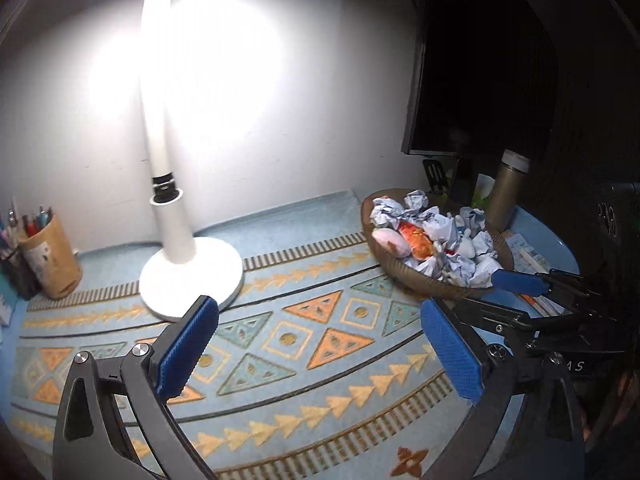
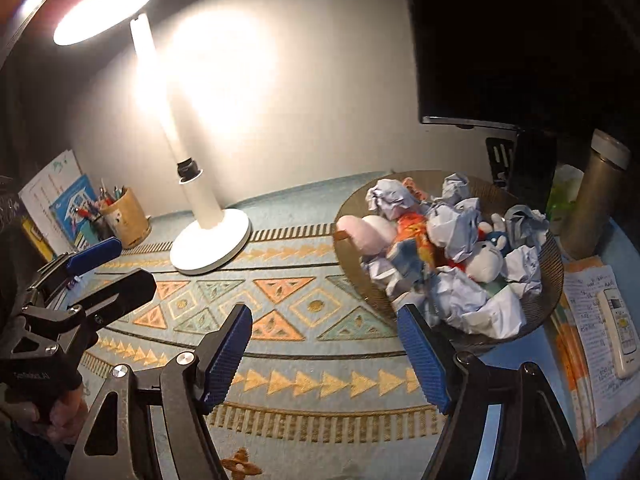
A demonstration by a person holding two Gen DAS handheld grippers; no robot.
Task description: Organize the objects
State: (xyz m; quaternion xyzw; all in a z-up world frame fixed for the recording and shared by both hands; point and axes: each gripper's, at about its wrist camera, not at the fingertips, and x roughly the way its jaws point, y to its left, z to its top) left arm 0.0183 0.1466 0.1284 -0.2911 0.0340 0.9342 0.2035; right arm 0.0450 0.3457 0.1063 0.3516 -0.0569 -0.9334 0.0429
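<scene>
Desk surface: patterned mat (image 1: 320,344), blue ground with orange and teal triangles, arrow bands along its length.

Left gripper (image 1: 320,344): blue-padded fingers spread wide, holding nothing, raised over the middle of the mat. Seen also at the left edge of the right wrist view (image 2: 116,268), jaws apart.

Right gripper (image 2: 324,354): fingers spread wide, nothing between them, its right pad just in front of the basket rim. In the left wrist view one blue fingertip lies at the basket's near edge; contact cannot be told.

Basket (image 2: 554,248): shallow, round, brown, at the right of the mat. Contents: crumpled paper balls (image 2: 460,224) in pale blue-white, heaped; a pink soft toy (image 2: 372,232) at the left side; an orange toy (image 2: 416,232) beside it; a white plush figure (image 2: 486,260) among the paper.

Desk lamp (image 1: 192,272): white, round base on the mat's far left part, lit.

Pen holder (image 1: 50,256): tan cup with pens, far left by the wall.

Flask (image 2: 596,204): metallic, upright, behind the basket to the right.

Remote control (image 2: 620,332): white, lying on printed paper at the far right.

Monitor (image 1: 480,60): dark, behind the basket.
</scene>
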